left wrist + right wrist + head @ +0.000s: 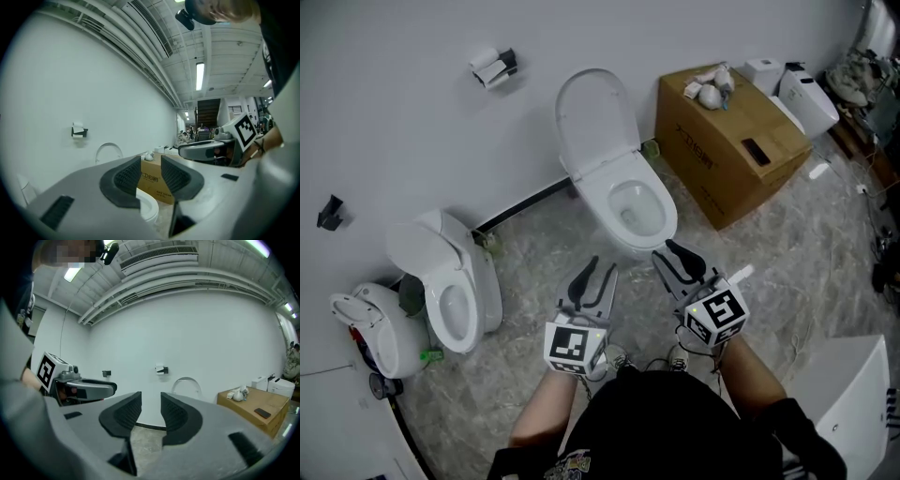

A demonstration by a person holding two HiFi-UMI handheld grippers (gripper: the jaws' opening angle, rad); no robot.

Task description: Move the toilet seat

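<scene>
A white toilet [630, 204] stands against the wall in the head view, its lid [595, 117] tipped up against the wall. Both grippers hover over the floor just in front of the bowl. My left gripper [602, 267] points at the bowl's front left, and its jaws are apart with nothing between them. To its right, my right gripper [666, 249] is almost at the bowl's front rim, open and empty too. The left gripper view looks between the pads [129, 178] to the bowl's edge [149, 208]. The right gripper view shows the raised lid [186, 385] beyond its fingers [174, 414].
A second white toilet [450, 281] stands at the left, with a white appliance [370, 328] beside it. A cardboard box [731, 150] with small items on top sits right of the toilet. A paper holder [492, 67] hangs on the wall. A white cabinet [853, 403] is at the lower right.
</scene>
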